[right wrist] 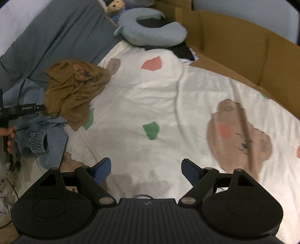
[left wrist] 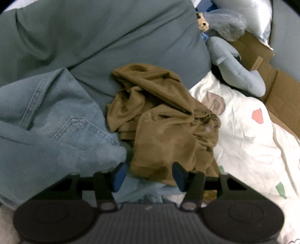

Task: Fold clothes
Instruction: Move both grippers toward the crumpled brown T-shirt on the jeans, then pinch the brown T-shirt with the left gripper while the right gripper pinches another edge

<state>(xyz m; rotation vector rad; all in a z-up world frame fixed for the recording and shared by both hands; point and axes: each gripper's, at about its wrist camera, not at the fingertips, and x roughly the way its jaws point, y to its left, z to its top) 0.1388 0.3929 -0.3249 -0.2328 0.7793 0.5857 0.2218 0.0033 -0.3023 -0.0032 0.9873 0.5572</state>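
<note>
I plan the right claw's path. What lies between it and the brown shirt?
In the right wrist view, only bare white printed sheet lies between the open right claw and the crumpled brown shirt.

Dim, soft-focus, fisheye-warped, dark vignetted corners.

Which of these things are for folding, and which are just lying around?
For folding:
- brown garment
- denim garment
- left gripper and right gripper, both open

Just lying around:
- neck pillow
- cardboard box
- stuffed toy
- printed sheet
- grey pillow
</note>
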